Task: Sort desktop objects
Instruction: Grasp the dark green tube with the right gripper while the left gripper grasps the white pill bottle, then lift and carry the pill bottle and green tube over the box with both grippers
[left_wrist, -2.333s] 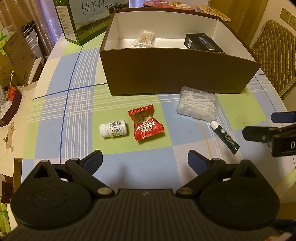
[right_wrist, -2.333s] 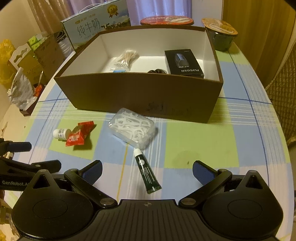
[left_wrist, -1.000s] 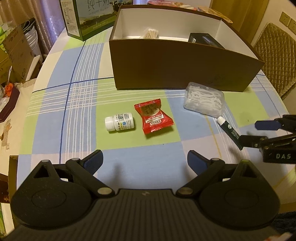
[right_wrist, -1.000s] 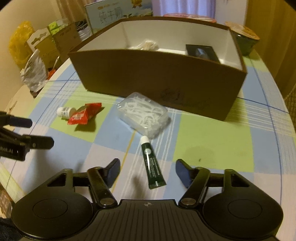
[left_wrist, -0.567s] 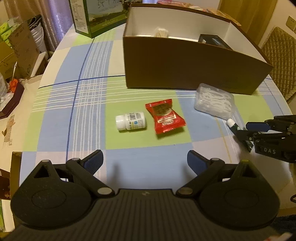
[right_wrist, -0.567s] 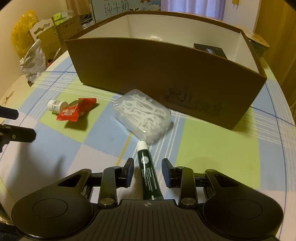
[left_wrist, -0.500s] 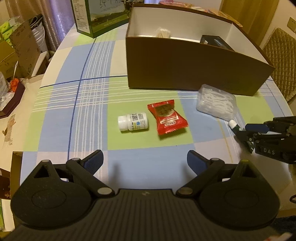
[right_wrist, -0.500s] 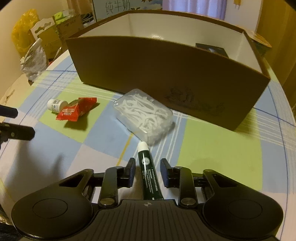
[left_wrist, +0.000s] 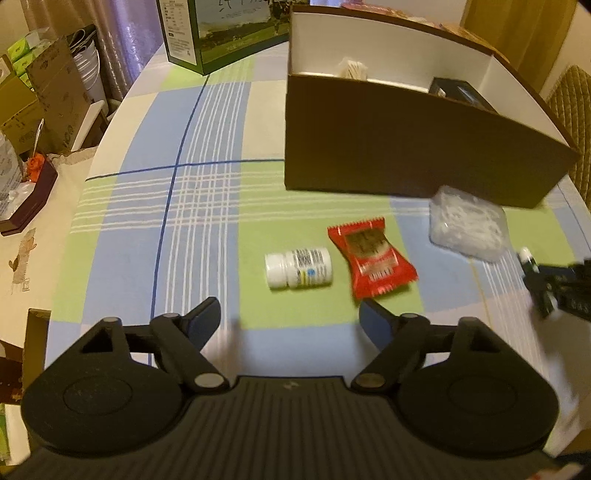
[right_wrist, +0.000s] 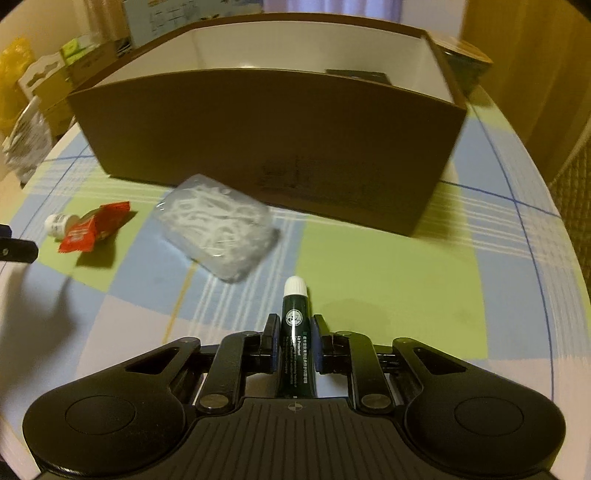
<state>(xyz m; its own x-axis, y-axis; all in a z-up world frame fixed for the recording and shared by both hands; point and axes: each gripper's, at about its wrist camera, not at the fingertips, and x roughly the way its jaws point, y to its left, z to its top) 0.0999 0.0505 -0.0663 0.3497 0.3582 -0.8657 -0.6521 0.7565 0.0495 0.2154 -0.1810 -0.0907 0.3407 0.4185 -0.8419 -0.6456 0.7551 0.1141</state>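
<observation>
Fingers of the right gripper (right_wrist: 294, 341) are clamping the dark green tube (right_wrist: 295, 332) from both sides, pads pressing its flanks, jaws having just been closing onto it. Tube's long axis is running straight ahead along the fingers, white cap pointing away toward the brown box (right_wrist: 266, 147), tail hidden under the gripper body. It is lying just short of the clear floss-pick case (right_wrist: 218, 225), which is sitting ahead and to the left, near the box's front wall. So the carry is likely going forward and up over that wall; judging by the layout, the tube needs lifting clear of the case first.

Left gripper (left_wrist: 290, 314) is standing parted with nothing between the pads, jaws having just been narrowing. The white pill bottle (left_wrist: 299, 267) is lying on its side just ahead of those fingertips, long axis crosswise to the fingers, cap to the left. The red snack packet (left_wrist: 371, 264) is lying just beside it on the right, near the right fingertip. Left hand is clearly nearer to both; bottle looks like its target, though packet is close enough to get bumped. Both views are blurred.
</observation>
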